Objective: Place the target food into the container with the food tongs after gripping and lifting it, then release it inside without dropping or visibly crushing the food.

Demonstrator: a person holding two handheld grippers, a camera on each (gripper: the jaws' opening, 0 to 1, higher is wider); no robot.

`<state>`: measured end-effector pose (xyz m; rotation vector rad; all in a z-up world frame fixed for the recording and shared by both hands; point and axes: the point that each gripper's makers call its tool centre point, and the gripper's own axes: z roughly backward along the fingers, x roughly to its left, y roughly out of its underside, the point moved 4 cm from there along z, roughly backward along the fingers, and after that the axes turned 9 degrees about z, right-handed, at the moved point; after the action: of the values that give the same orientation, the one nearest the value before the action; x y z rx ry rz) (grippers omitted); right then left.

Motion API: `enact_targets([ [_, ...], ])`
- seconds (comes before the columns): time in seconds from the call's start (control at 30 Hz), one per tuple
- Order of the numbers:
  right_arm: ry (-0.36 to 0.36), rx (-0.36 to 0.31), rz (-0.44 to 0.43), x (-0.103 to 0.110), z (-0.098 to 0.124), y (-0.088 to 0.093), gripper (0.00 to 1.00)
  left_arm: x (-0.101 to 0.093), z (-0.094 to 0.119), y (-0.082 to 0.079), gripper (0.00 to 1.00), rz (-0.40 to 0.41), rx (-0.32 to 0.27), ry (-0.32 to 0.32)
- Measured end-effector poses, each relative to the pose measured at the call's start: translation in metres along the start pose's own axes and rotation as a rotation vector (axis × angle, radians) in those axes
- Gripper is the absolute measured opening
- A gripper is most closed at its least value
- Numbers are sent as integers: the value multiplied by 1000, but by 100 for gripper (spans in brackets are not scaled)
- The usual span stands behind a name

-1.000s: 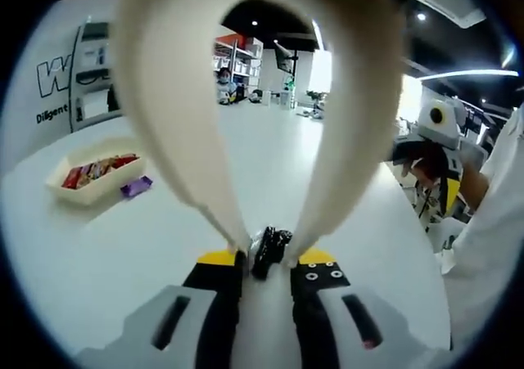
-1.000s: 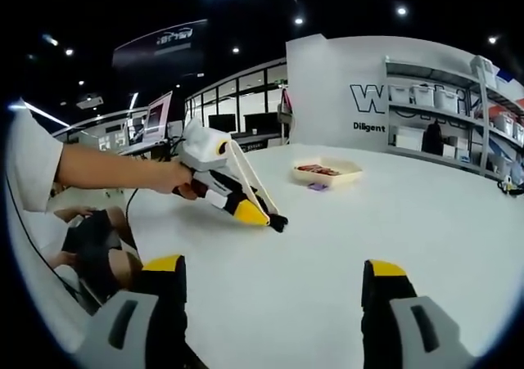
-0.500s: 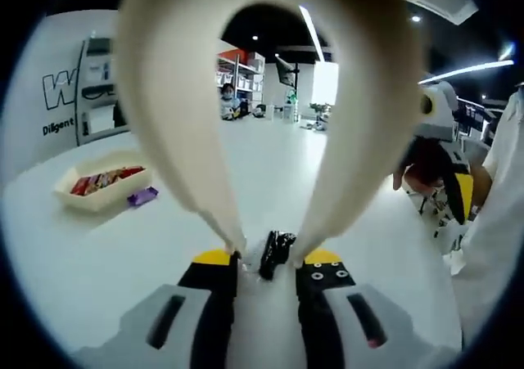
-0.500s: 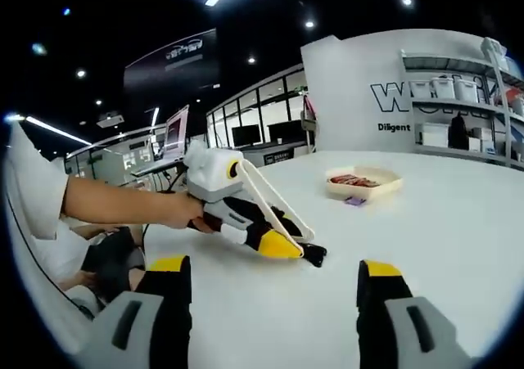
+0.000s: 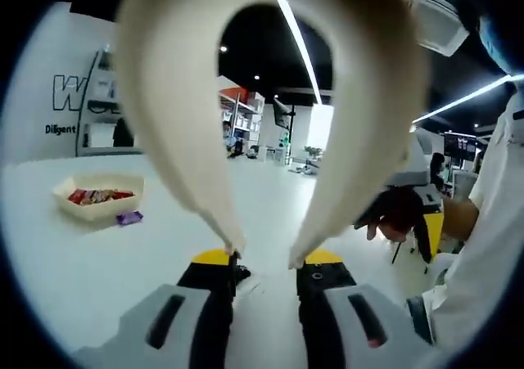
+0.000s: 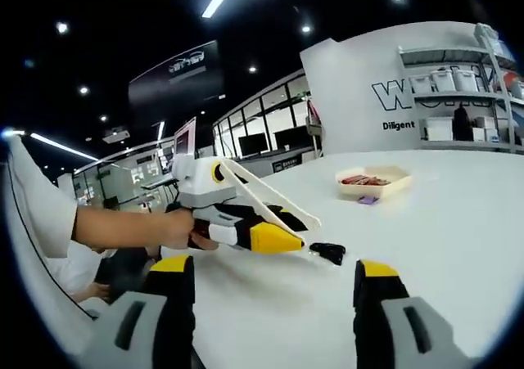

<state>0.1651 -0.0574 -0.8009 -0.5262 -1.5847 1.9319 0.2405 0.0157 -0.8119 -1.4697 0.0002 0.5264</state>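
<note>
Now the dark snack [image 6: 329,252] lies on the table just beyond the tongs [image 6: 270,197], both jaws apart

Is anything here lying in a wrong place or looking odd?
Yes. A purple packet lies on the table beside the container, not in it. A dark wrapped piece sits on the table just off the tongs' tips, not gripped.

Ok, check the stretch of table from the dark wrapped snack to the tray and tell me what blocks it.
Nothing visible blocks it. Bare white table lies between the dark wrapped snack and the tray; a small purple packet sits just in front of the tray.
</note>
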Motion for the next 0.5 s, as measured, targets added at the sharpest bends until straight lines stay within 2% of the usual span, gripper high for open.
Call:
enact_targets([
  [0.07,-5,0,9,3,-2,0,71,-7,2,-1,27,10,-24,15],
  [0.33,-45,-34,-41,10,0,-1,50,-28,17,2,28,1,-42,76],
  [0.5,-52,-109,-99,4,4,-12,37,-50,27,6,28,46,-70,195],
])
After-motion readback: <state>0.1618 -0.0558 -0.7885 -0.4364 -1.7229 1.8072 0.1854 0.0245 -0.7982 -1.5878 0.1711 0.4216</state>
